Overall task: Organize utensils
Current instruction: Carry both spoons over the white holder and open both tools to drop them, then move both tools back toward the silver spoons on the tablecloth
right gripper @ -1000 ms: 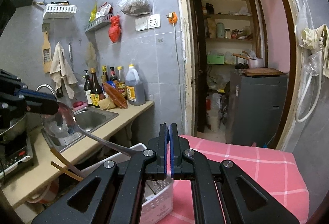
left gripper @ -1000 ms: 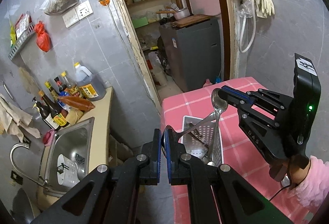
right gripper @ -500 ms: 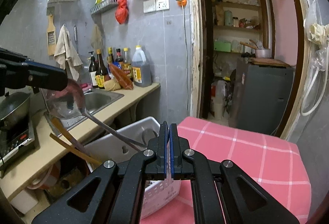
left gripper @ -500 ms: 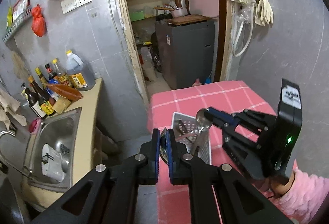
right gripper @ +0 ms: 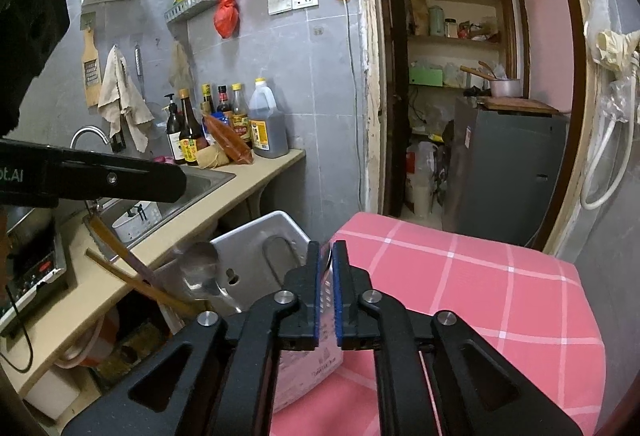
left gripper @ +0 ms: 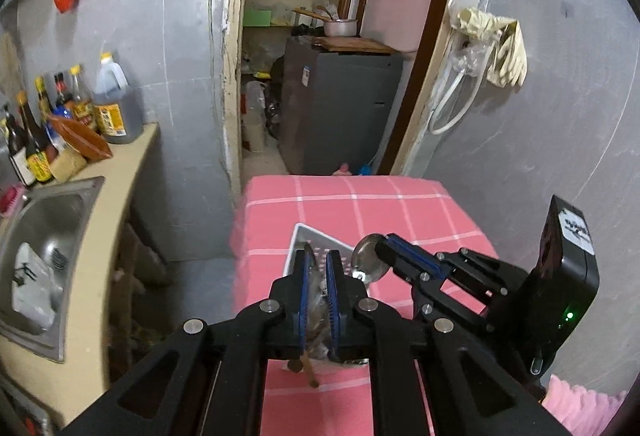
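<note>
Home kitchen – sink (left gripper: 48,236), sauce bottles (right gripper: 208,124) (pantry behind)

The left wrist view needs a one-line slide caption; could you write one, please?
Left gripper opening over the white basket on the pink cloth, right gripper beside a spoon.

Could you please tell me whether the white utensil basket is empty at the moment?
Not empty: a spoon and wooden chopsticks stick out of the basket.

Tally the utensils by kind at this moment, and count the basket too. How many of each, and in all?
Spoons: 2
Chopsticks: 2
White basket: 1
Total: 5
</note>
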A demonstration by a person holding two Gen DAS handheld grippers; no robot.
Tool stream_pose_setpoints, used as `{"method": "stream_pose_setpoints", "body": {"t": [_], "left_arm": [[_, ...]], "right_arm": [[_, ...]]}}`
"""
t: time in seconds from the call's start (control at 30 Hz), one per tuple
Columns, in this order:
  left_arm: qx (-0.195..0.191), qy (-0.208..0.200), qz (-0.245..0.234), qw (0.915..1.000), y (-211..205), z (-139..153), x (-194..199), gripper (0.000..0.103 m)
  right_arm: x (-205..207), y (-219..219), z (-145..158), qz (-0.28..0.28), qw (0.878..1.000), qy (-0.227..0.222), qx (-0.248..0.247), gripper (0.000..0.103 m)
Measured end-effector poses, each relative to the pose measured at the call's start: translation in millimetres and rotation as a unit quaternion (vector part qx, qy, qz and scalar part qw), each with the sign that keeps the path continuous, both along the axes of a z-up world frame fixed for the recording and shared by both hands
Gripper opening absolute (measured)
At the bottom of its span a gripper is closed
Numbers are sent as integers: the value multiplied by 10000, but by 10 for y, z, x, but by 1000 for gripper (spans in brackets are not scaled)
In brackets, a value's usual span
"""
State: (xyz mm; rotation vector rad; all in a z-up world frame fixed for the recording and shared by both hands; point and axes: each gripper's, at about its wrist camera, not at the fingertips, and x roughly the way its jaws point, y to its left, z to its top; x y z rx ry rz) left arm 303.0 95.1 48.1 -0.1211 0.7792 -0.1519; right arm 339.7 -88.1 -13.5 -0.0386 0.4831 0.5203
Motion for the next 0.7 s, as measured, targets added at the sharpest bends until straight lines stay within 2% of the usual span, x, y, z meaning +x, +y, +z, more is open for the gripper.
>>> {"method": "stream_pose_setpoints", "body": {"t": [0.13, 0.2, 0.23, 0.3, 0.33, 0.37, 0.47, 0.53, 0.6, 0.63, 0.7], "left_arm": [[-78, -63, -52, 9999, 14, -19, 11, 10], [-135, -184, -68, 9997, 38, -23, -10, 15], [-163, -247, -71, 9995, 42, -21, -25, 22], [-244, -483, -49, 9985, 55, -10, -89, 49], [-295, -635, -29, 9975, 61, -9, -136, 55], [-333, -759, -26, 9966, 60, -6, -173, 60], [-370, -974, -61, 9945, 34, -1, -269, 65], [-361, -1206, -37, 9920, -7, 6, -381, 74], [-333, -1417, -51, 9893, -61, 28, -483, 83], [-303, -1521, -86, 9879, -98, 41, -529, 86], [-195, -1799, -184, 9833, -207, 58, -668, 97]], "right_arm": [[-32, -71, 23, -122, 9998, -12, 129, 16], [-76, -125, 75, -233, 9994, -77, 229, 24], [-108, -159, 115, -318, 9990, -129, 273, 27], [-199, -257, 199, -506, 9977, -249, 373, 35], [-237, -299, 235, -601, 9969, -299, 400, 37], [-268, -350, 281, -698, 9961, -342, 422, 42], [-479, -554, 413, -1100, 9912, -487, 553, 59], [-610, -675, 501, -1308, 9880, -565, 600, 66], [-806, -818, 585, -1541, 9838, -683, 617, 81], [-923, -901, 630, -1650, 9815, -744, 626, 84], [-1126, -1042, 697, -1832, 9774, -833, 644, 92]]}}
